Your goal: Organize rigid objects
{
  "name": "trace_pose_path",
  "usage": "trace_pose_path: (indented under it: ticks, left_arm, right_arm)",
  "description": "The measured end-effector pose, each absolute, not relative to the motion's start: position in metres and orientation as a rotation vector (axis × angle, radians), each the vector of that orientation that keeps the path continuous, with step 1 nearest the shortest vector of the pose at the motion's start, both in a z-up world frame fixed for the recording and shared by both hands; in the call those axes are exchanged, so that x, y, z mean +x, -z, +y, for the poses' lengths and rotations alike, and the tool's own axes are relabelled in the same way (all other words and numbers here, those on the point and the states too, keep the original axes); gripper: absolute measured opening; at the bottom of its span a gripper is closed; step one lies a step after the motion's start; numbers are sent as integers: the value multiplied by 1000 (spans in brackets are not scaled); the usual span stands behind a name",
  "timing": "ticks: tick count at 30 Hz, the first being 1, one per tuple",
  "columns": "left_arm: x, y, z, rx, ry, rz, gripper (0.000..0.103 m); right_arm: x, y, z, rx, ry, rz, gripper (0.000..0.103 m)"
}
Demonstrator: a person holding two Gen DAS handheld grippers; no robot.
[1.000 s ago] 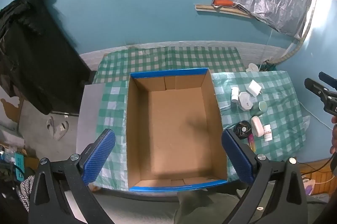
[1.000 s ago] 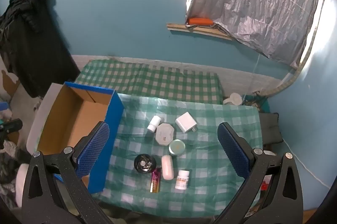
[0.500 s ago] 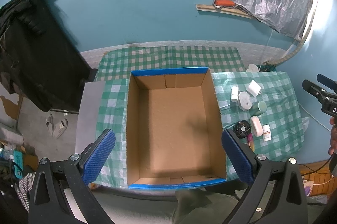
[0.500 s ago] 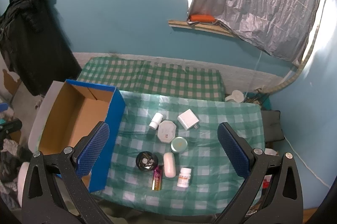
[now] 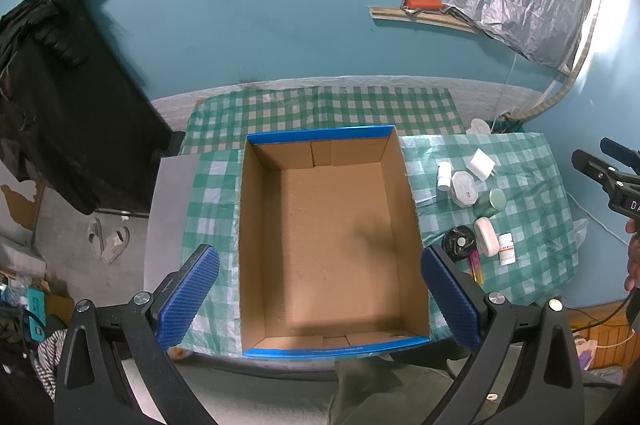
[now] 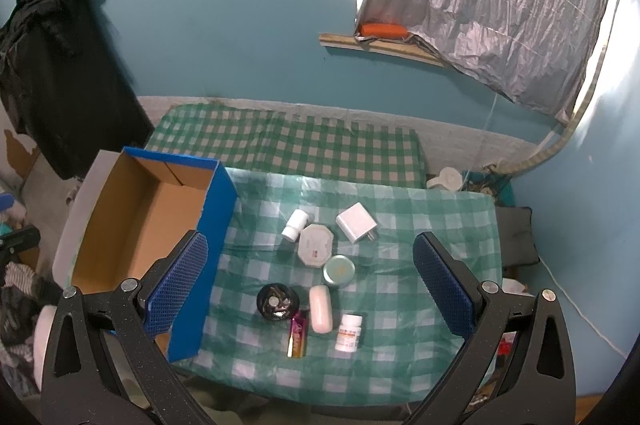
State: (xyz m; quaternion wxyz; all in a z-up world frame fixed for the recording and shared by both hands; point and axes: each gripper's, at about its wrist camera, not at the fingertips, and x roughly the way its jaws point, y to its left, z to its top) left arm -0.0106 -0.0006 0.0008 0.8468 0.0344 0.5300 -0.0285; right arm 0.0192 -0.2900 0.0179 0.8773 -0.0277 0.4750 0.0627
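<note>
While open, box [image 5: 332,237] under left claw [image 5: 320,299].

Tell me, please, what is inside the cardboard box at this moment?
Nothing. In the left wrist view the box shows only its bare brown floor and flaps. The small items, such as the white charger and pill bottle, lie outside on the checked cloth. No part of the floor is covered.
</note>
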Motion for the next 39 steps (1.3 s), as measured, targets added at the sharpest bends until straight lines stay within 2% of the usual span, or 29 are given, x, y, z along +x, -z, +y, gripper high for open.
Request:
trace_pose_path:
  ticks: [39]
  left_arm:
    - [-13, -2, 8, 72, 54, 1114, 102]
  right_arm:
    - [21, -13, -287, -55, -130, 1008, 102]
